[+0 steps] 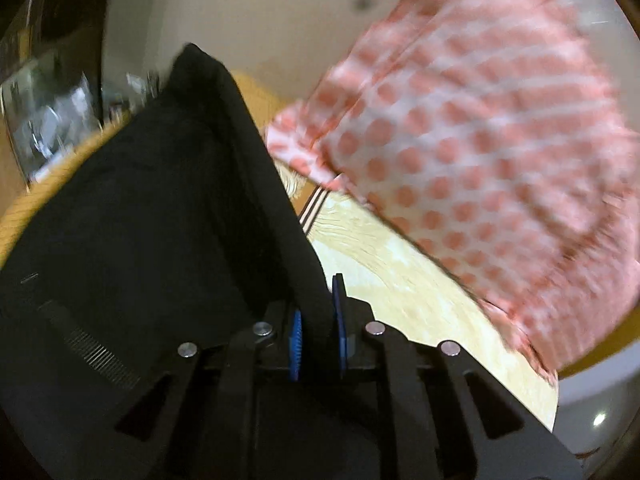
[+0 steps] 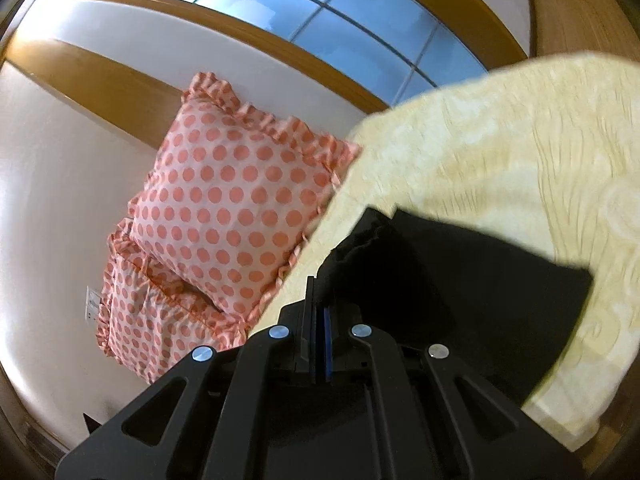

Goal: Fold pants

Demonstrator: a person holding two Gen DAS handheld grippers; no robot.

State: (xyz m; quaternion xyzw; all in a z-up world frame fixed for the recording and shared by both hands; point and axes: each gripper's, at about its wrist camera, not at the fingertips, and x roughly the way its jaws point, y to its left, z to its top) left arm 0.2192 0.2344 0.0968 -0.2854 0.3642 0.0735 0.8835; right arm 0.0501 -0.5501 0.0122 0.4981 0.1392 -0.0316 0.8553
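Both tools (image 1: 318, 320) (image 2: 318, 320) tilted down, pinching black pants (image 1: 160, 208)

Left wrist view motion-blurred: polka-dot pillow (image 1: 480, 152) smeared, clutter (image 1: 44, 120) at far left unreadable. Black pants (image 1: 152, 216) cover left hand-held gripper (image 1: 318, 320) fingertips and run off the left edge. Right view: pants (image 2: 460, 280) partly behind right hand-held gripper (image 2: 318, 312); bed (image 2: 520, 140) cut at right

A bed (image 2: 500, 152) under a cream patterned cover — black pants (image 2: 460, 272) and polka-dot pillows (image 2: 232, 200) on it.
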